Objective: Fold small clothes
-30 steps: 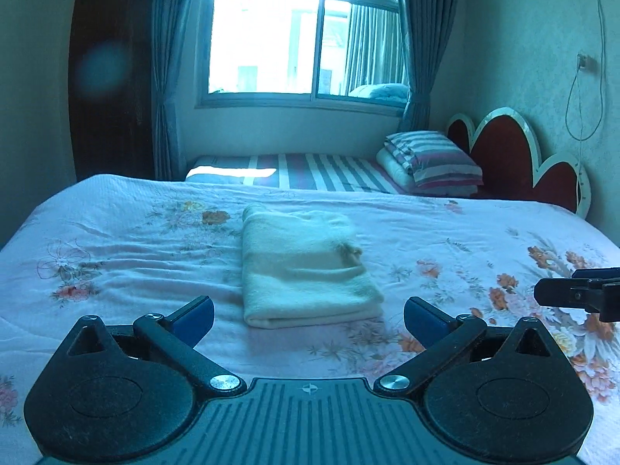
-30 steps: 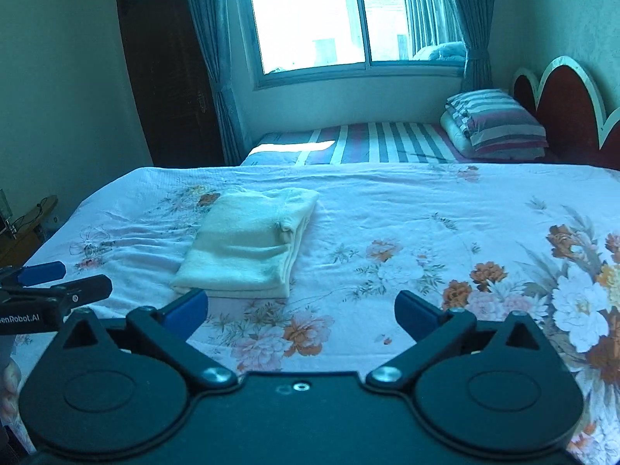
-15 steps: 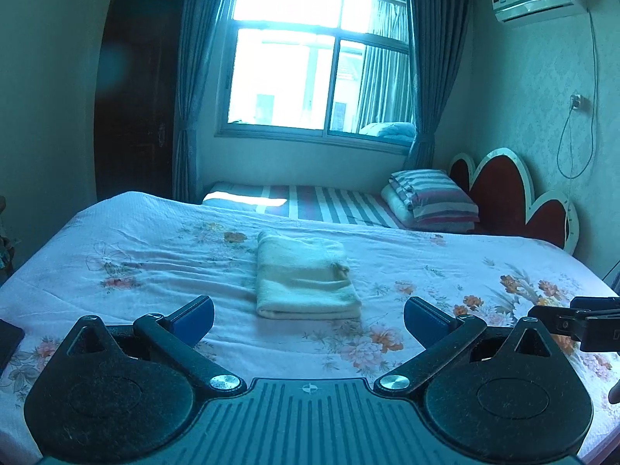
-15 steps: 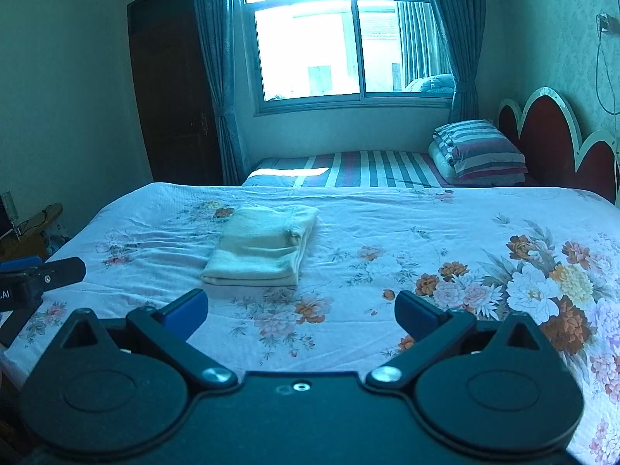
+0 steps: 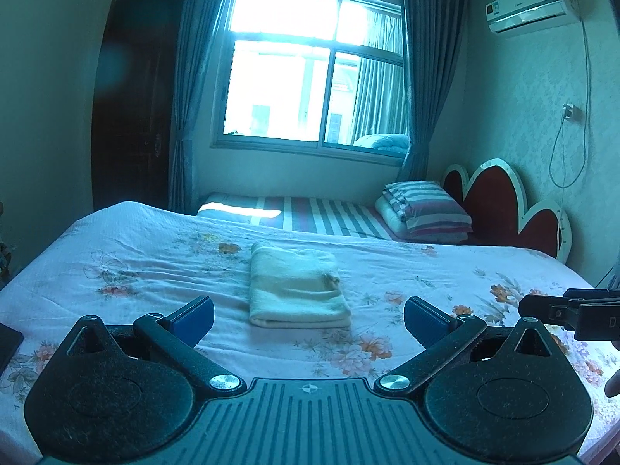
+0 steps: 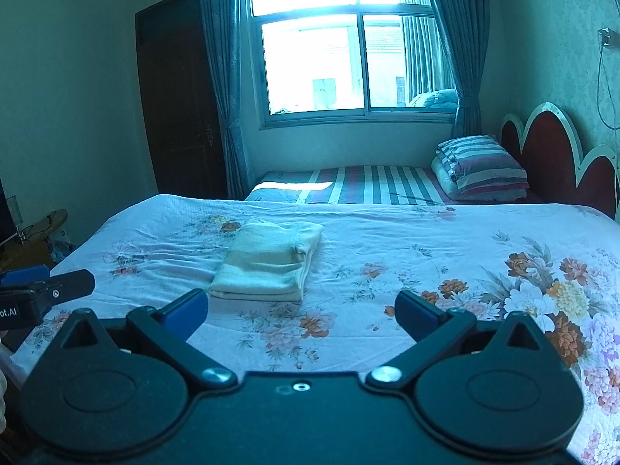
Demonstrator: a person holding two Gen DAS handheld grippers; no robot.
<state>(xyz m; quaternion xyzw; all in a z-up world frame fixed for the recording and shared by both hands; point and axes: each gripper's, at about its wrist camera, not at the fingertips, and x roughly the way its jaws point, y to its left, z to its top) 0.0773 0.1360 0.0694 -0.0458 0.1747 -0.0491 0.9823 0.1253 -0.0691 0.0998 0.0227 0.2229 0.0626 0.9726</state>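
Beyond both grippers' spread fingers (image 5: 192,319) — folded cloth (image 5: 296,286), untouched.

Right of the left gripper (image 5: 309,319), the right gripper (image 5: 569,308) is cropped by the frame edge; a dark flat object (image 5: 8,343) at far left is likewise truncated, unidentifiable.

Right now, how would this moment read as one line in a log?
pale yellow folded cloth: lying on floral bedsheet | left gripper: open, empty | right gripper: open, empty
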